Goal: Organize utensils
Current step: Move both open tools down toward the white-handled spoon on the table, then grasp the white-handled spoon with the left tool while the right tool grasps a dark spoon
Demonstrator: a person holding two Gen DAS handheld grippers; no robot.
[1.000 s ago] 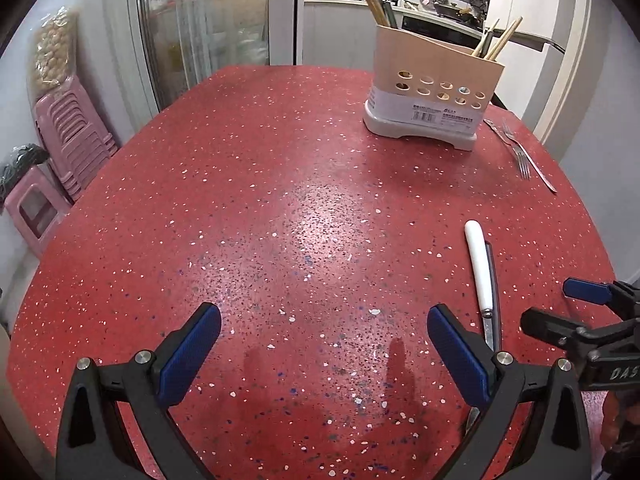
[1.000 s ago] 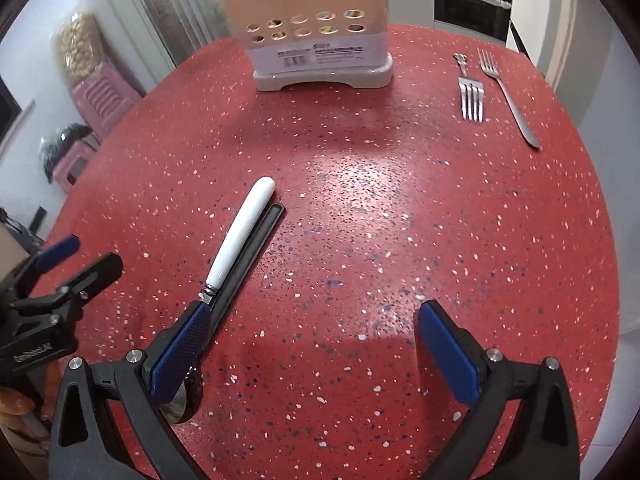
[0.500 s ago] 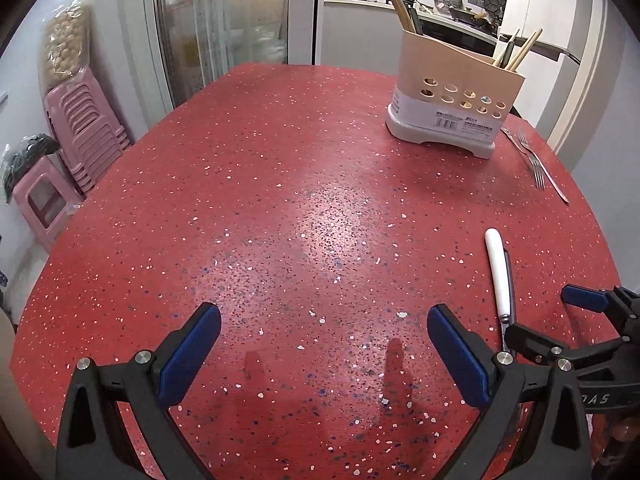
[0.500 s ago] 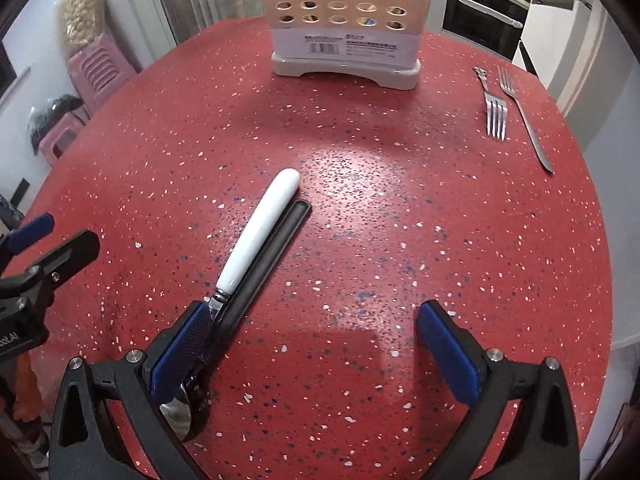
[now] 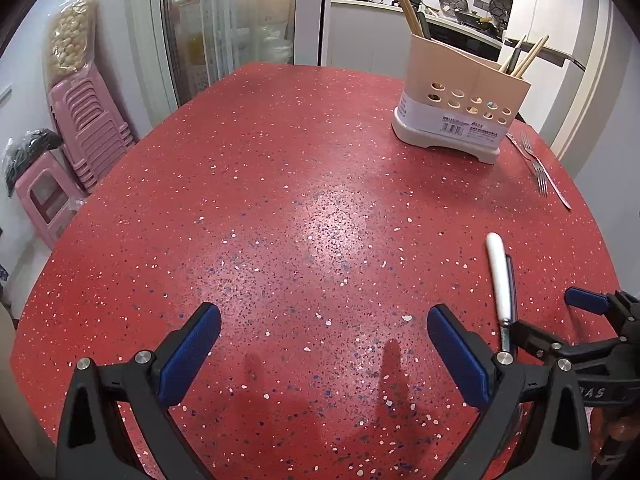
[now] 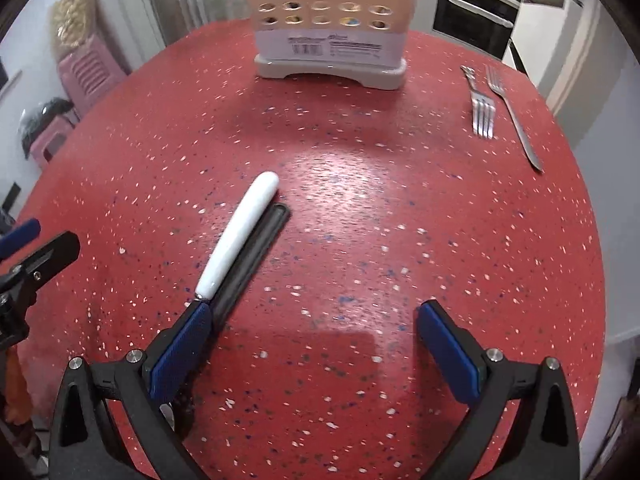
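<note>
Entry: right gripper, jaws spread and empty, has advanced toward the beige perforated plastic utensil holder, its left finger now over the white-handled spoon beside a black handle—pickup imminent; left gripper released, idle; two steel forks right of holder.

Both fisheye views sit low over the red speckled tabletop, facing the beige perforated utensil holder. The right one is seemingly nearer. Both share the white-handled utensil and two steel forks.
</note>
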